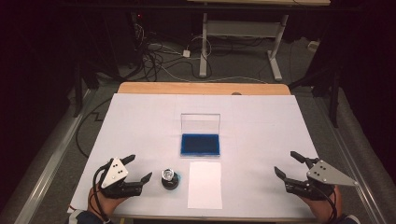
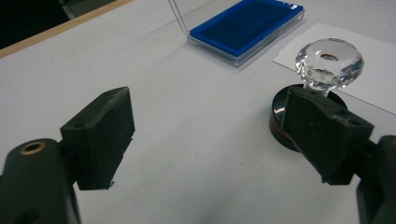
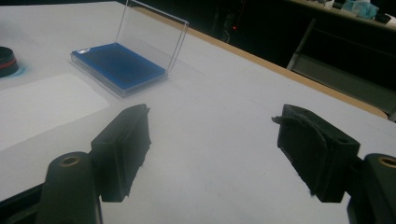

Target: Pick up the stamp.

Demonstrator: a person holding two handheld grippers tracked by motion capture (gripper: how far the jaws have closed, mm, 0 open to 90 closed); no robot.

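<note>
- The left gripper (image 1: 138, 169) sits at the lower left of the high view, jaws spread wide with nothing between them
- The crystal-topped stamp (image 1: 170, 178) stands upright on its black base just right of that gripper, at lower centre
- The right gripper (image 1: 289, 164) is at the lower right, jaws apart and empty
- The open blue ink pad case (image 1: 201, 143) lies mid-frame, above the white paper sheet (image 1: 205, 185)
</note>
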